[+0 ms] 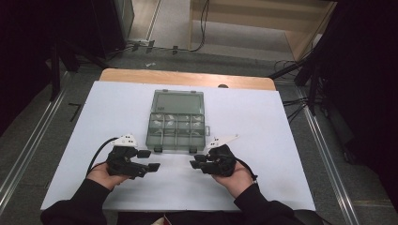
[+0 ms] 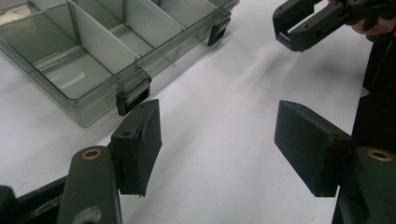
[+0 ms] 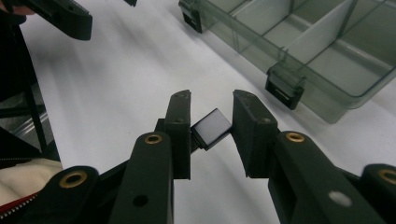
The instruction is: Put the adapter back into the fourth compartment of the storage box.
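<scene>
White tabletop [image 1: 117, 112] carries our clear compartment box [image 1: 176, 123], lid open, at its middle. Our right gripper [image 3: 212, 112], near the box's right front corner, clenches a small black block [image 3: 211, 128]. Our left gripper [image 2: 217, 140], near the left front latch [image 2: 133, 95], hangs released over bare table.

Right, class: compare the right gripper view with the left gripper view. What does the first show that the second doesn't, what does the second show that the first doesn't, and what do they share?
Right gripper view: the right gripper clamps a small dark block between its jaws.
Left gripper view: the left gripper stands open, with bare white table between its jaws.
Shared: the clear compartment box with black latches, and the opposite gripper farther off.
</scene>
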